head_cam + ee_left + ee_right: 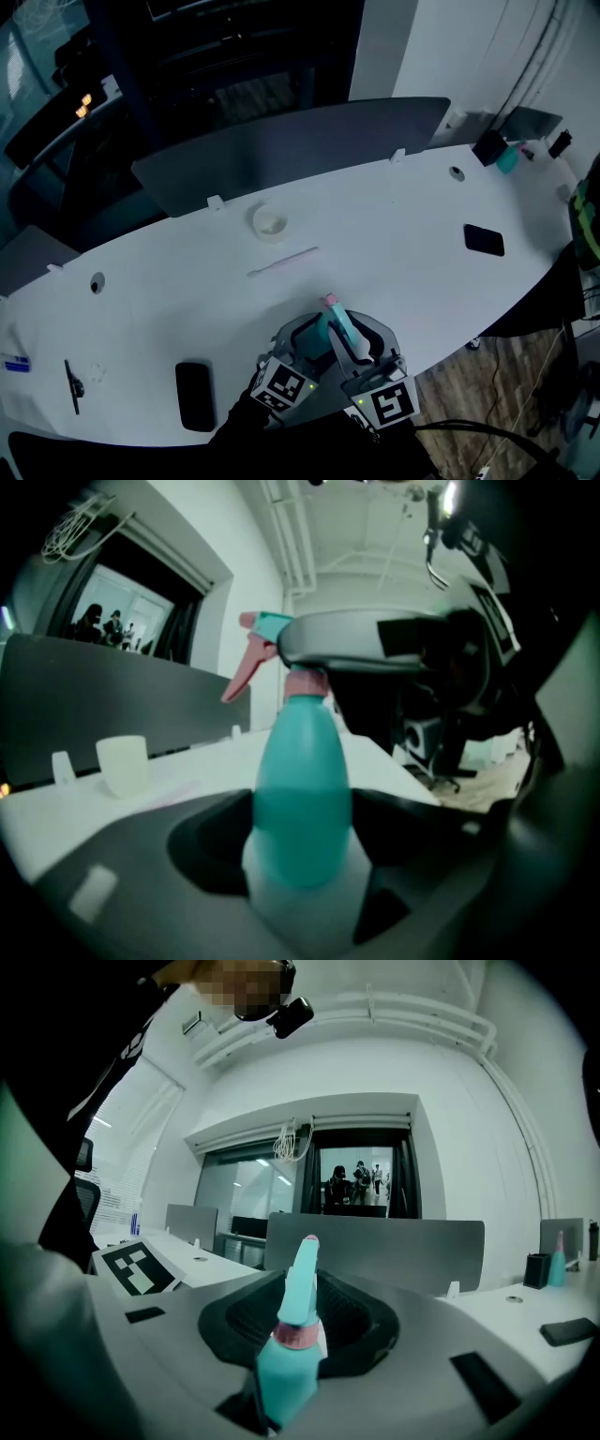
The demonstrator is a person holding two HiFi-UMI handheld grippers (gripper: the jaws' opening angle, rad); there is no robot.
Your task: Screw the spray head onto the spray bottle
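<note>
A teal spray bottle with a pink collar is held above the front edge of the white table, between both grippers. My left gripper is shut on the bottle's body, whose lower part looks white. The spray head, teal with a pink trigger, sits on the bottle's neck. My right gripper comes from the right and is shut on that spray head; the pink collar shows just below its jaws. In the left gripper view, one grey finger of the right gripper lies across the head.
A small white cup and a thin pale tube lie mid-table. A black phone lies at right, a black flat object and a pen at front left. A grey partition runs along the far edge.
</note>
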